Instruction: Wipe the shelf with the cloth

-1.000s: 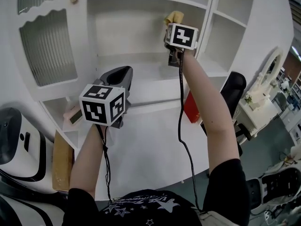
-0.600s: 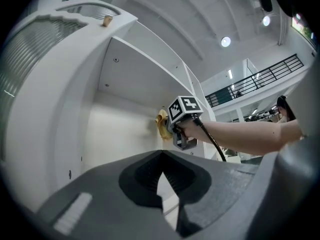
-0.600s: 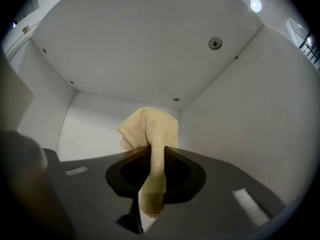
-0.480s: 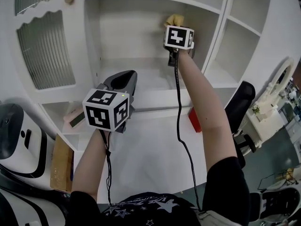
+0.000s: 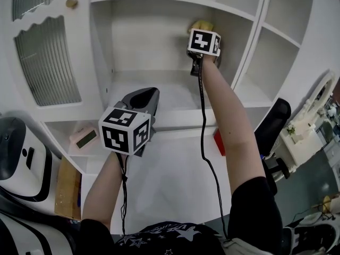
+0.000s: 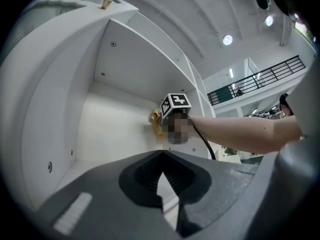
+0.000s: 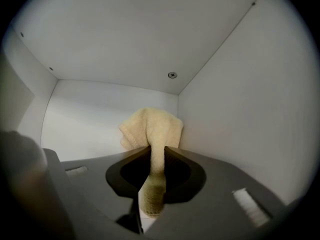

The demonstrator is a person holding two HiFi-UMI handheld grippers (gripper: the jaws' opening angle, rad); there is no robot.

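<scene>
My right gripper (image 7: 156,153) clamps the cloth (image 7: 150,126) at the shelf's (image 5: 175,97) back right corner; my left gripper (image 6: 161,156) is closed, empty.

We see a flat white table (image 5: 170,185) under the big white shelf (image 5: 159,94); a small red box (image 5: 219,141) sits by its right edge.

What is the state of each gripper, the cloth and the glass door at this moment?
right gripper: shut on the cloth, inside the shelf compartment.
cloth: pinched, bunched up at the back right corner.
left gripper: shut, nothing between the jaws.
glass door: closed.
</scene>
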